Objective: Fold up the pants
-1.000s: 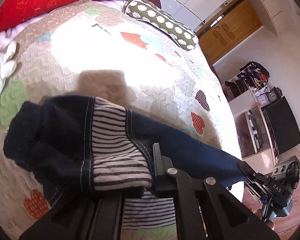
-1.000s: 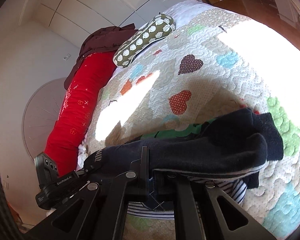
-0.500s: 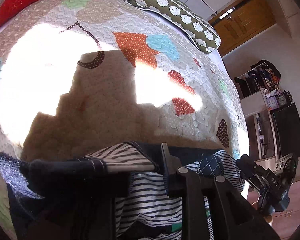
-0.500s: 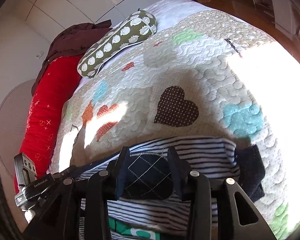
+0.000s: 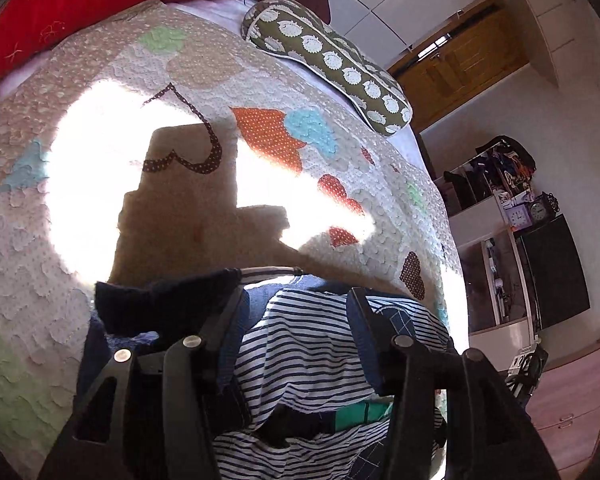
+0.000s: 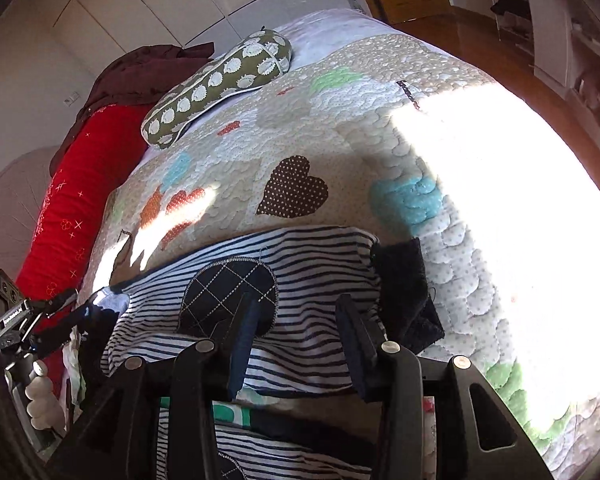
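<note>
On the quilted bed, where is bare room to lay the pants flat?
Free: the heart-patterned quilt from the striped navy pants up to the olive hedgehog-print bolster and long red cushion. Crowded: the near edge, where the pants lie bunched under the left gripper and right gripper.

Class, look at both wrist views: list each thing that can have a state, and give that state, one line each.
Pants: folded over, striped lining up, lying on the quilt.
Left gripper: fingers apart and opening, clamping nothing.
Right gripper: fingers apart, over the pants, clamping nothing.
Wooden door: shut.
</note>
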The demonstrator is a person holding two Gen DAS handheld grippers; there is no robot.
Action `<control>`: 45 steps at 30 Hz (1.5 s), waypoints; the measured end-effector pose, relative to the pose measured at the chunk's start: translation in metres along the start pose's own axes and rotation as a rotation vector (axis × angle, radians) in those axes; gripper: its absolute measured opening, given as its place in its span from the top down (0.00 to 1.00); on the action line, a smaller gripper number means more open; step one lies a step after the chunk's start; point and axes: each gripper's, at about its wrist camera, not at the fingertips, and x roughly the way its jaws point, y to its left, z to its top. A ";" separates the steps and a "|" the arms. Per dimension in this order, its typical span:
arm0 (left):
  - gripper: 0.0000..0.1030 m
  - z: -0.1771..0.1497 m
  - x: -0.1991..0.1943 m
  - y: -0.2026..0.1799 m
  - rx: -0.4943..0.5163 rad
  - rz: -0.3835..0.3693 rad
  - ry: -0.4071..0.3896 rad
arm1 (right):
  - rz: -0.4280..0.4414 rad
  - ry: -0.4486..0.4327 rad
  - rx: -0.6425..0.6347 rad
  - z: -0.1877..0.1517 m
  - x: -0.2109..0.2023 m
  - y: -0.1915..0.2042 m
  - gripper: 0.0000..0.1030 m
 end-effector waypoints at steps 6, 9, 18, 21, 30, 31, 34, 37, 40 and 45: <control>0.49 -0.029 -0.028 0.024 0.036 0.267 -0.069 | -0.035 -0.049 0.038 -0.013 -0.026 -0.016 0.62; 0.47 -0.053 -0.039 0.037 0.060 0.325 -0.087 | -0.045 -0.085 -0.011 -0.035 -0.054 -0.008 0.47; 0.42 -0.116 -0.036 0.075 0.016 0.359 -0.056 | -0.082 -0.024 -0.043 -0.112 -0.070 -0.020 0.41; 0.59 -0.126 -0.035 0.062 0.071 0.427 -0.064 | -0.071 0.001 -0.038 -0.121 -0.060 -0.022 0.72; 0.64 -0.150 -0.055 0.047 0.078 0.485 -0.077 | -0.177 -0.014 -0.025 -0.107 -0.076 -0.044 0.84; 0.64 -0.153 -0.059 0.046 0.083 0.487 -0.089 | -0.165 -0.017 -0.027 -0.107 -0.080 -0.045 0.84; 0.64 -0.160 -0.073 0.036 0.123 0.513 -0.145 | -0.183 -0.068 -0.039 -0.105 -0.097 -0.041 0.70; 0.63 -0.166 -0.090 0.022 0.178 0.562 -0.223 | -0.218 -0.137 -0.094 -0.102 -0.115 -0.029 0.64; 0.52 -0.168 -0.104 0.007 0.227 0.571 -0.287 | -0.204 -0.195 -0.150 -0.095 -0.127 -0.013 0.56; 0.45 -0.161 -0.109 -0.012 0.301 0.547 -0.313 | -0.180 -0.219 -0.248 -0.079 -0.122 0.022 0.45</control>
